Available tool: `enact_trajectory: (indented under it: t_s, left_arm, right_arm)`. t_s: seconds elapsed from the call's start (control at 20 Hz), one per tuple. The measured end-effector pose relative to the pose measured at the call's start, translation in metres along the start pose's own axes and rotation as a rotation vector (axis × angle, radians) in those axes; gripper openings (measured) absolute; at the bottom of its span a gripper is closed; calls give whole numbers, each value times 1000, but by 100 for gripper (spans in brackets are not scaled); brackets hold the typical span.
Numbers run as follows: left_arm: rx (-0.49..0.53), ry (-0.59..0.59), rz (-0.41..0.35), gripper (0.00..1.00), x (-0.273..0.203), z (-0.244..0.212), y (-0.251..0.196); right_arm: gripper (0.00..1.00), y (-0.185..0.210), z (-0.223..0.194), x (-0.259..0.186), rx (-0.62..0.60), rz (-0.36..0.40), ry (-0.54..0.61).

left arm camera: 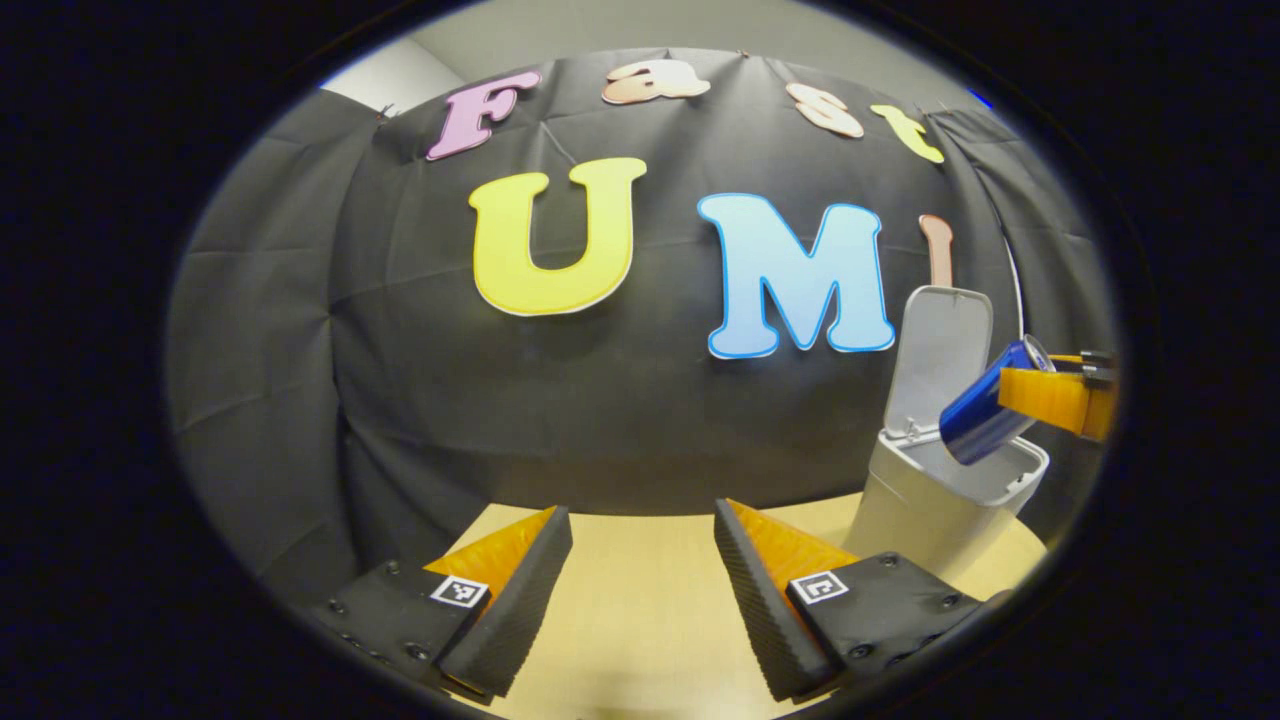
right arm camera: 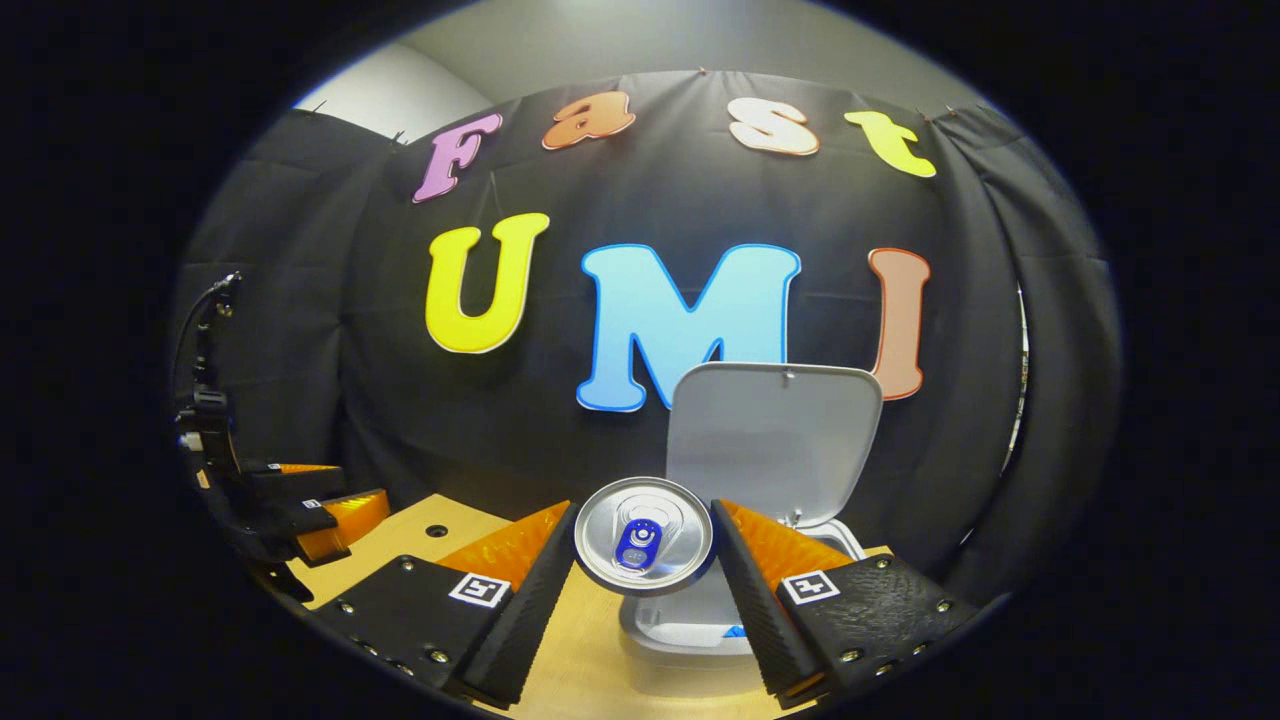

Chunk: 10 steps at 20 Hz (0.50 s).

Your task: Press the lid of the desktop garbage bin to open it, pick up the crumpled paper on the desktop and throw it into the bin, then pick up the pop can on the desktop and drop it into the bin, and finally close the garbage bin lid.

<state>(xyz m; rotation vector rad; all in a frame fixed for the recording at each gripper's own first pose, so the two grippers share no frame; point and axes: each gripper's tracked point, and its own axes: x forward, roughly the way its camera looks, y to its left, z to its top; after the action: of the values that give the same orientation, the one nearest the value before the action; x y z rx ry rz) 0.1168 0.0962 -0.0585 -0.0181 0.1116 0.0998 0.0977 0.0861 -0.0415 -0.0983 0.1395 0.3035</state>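
Here, low in the middle of the right gripper view, the right gripper pinches the pop can, both ribbed fingers pressed on its round silvery top. It hangs over the smooth pale plastic bin, whose lid stands up. At the bottom of the left gripper view, the left gripper gapes wide above the wooden table.

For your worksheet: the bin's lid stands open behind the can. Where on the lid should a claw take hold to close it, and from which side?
Probably the lid's free top edge, approached from the front. It stands upright, hinged low at the bin's back rim, so that edge swings most easily. The right claw is busy holding the can; the left claw is open.
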Motion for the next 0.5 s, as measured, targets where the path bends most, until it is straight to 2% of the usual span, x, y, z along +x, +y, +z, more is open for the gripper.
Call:
enact_trajectory:
  t_s: [0.25, 0.5]
  left_arm:
    - [0, 9, 2, 93, 3, -3, 3]
    - [0, 23, 18, 94, 4, -8, 10]
  right_arm:
    - [84, -42, -17, 13, 3, -73, 38]
    - [84, -76, -63, 30, 44, -121, 149]
